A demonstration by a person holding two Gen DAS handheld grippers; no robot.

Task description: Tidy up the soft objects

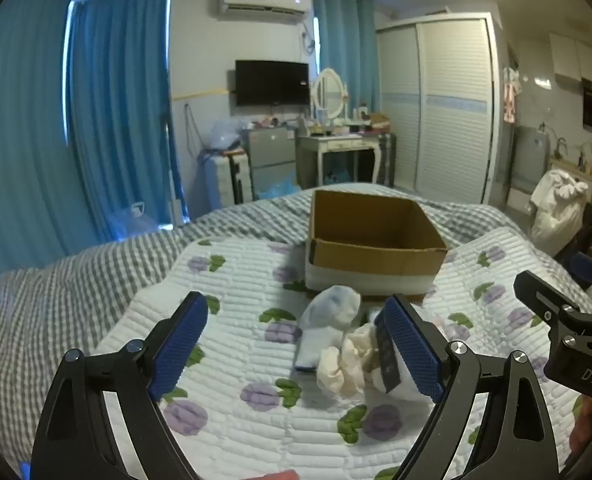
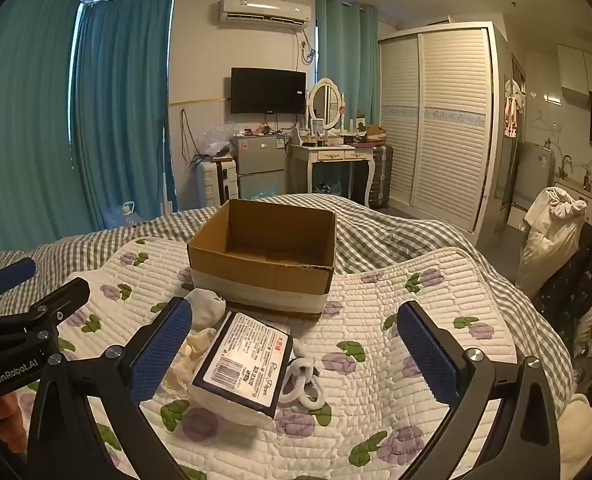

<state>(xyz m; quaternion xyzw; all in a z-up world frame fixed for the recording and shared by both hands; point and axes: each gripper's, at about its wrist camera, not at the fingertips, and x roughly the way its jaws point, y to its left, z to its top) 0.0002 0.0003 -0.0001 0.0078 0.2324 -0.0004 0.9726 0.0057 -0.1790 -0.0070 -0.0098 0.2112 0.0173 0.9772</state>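
Note:
An open, empty cardboard box (image 1: 375, 244) (image 2: 262, 258) stands on the floral quilt. In front of it lie a white sock (image 1: 327, 320) (image 2: 204, 310), a cream scrunchie (image 1: 345, 364) (image 2: 190, 350), a tissue pack with a dark-edged label (image 2: 244, 364) (image 1: 389, 354) and a white scrunchie (image 2: 301, 380). My left gripper (image 1: 296, 352) is open above the quilt, the sock and cream scrunchie between its fingers. My right gripper (image 2: 299, 364) is open, the tissue pack and white scrunchie between its fingers.
The floral quilt (image 2: 395, 344) lies over a grey checked bedspread (image 1: 76, 280). Beyond the bed are blue curtains, a small fridge (image 2: 260, 168), a dressing table (image 2: 335, 160), a wardrobe and a chair piled with clothes (image 2: 551, 232).

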